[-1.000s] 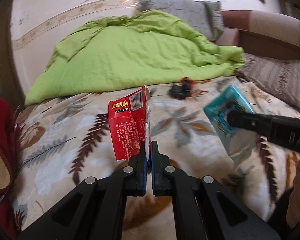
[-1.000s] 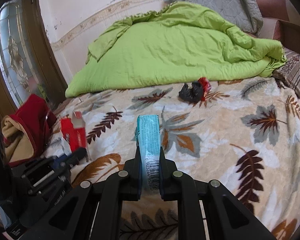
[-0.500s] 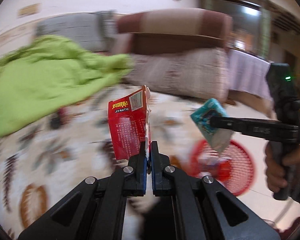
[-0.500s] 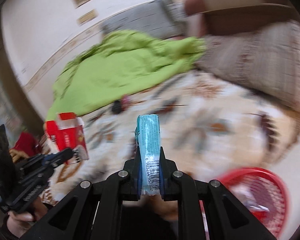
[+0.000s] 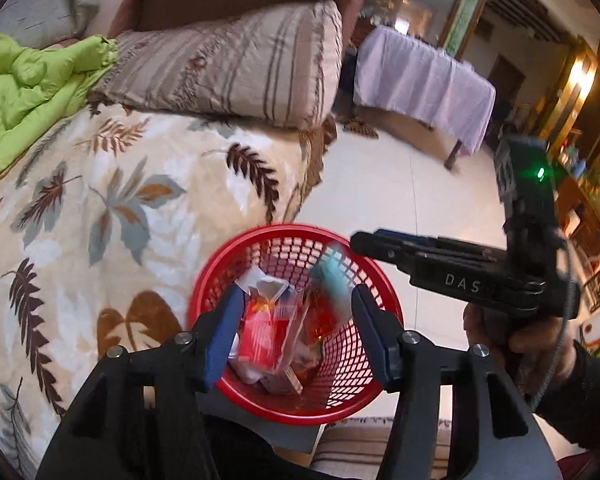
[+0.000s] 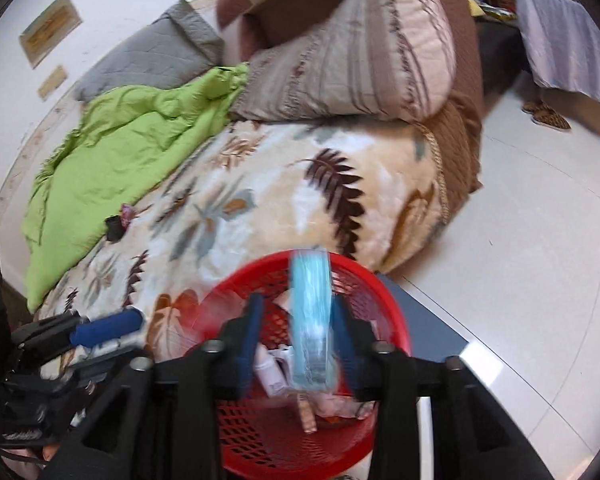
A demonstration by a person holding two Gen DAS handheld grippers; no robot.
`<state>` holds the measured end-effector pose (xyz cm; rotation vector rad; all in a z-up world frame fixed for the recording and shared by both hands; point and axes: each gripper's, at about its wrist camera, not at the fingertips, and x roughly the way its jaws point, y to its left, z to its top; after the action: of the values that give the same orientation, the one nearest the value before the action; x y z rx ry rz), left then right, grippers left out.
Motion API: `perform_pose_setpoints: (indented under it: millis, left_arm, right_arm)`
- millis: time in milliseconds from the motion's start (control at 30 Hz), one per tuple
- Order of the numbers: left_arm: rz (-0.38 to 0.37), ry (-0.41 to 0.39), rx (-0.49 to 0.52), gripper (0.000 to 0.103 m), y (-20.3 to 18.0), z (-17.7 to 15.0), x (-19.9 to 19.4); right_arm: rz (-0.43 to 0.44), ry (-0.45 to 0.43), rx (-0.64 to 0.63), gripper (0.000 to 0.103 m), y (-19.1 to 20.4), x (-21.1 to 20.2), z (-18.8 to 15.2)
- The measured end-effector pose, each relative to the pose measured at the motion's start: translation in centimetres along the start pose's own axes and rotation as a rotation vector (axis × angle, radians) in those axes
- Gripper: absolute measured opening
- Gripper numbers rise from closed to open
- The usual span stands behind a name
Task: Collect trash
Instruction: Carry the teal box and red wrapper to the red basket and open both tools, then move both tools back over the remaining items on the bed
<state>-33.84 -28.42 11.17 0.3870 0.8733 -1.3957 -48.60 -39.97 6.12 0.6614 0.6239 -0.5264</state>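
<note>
Left wrist view: left gripper [image 5: 294, 330] and right gripper [image 6: 294, 338] jaws opening over red basket [image 5: 376, 280], red carton [image 5: 260, 338] and blue packet [image 6: 311, 320] loose between spread fingers

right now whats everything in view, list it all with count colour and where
basket: 1, red mesh, on floor beside bed
teal packet: 1, dropping between right jaws, over basket
red carton: 1, in basket, below left jaws
other wrappers: several, mixed, in basket
black object: 1, on bedspread
duvet: 1, green, on bed
striped pillow: 1, beige
grey pillow: 1
left gripper: black, jaws opening
right gripper: black, jaws opening
hand: 1, holding right gripper
</note>
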Motion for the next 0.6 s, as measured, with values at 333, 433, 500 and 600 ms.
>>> perform_pose_setpoints:
  millis: [333,433,500,600]
  left_arm:
    - [0.247,-0.176,-0.158,0.057,9.0,-0.2,-7.9]
    - [0.379,-0.224,-0.256,0.06,13.9,-1.4,-11.1]
    - [0.464,-0.229,-0.308,0.06,16.9,-2.4,-12.4]
    - [0.597,-0.229,-0.396,0.06,22.1,-4.3,-14.2]
  right_arm:
    - [0.13,-0.031,-0.083,0.042,4.6,0.8,3.1]
    - [0.211,-0.025,-0.171,0.042,9.6,2.2,4.4]
    - [0.254,-0.004,-0.22,0.042,12.8,3.6,5.1]
    - [0.324,0.046,-0.285,0.048,17.9,6.6,6.2]
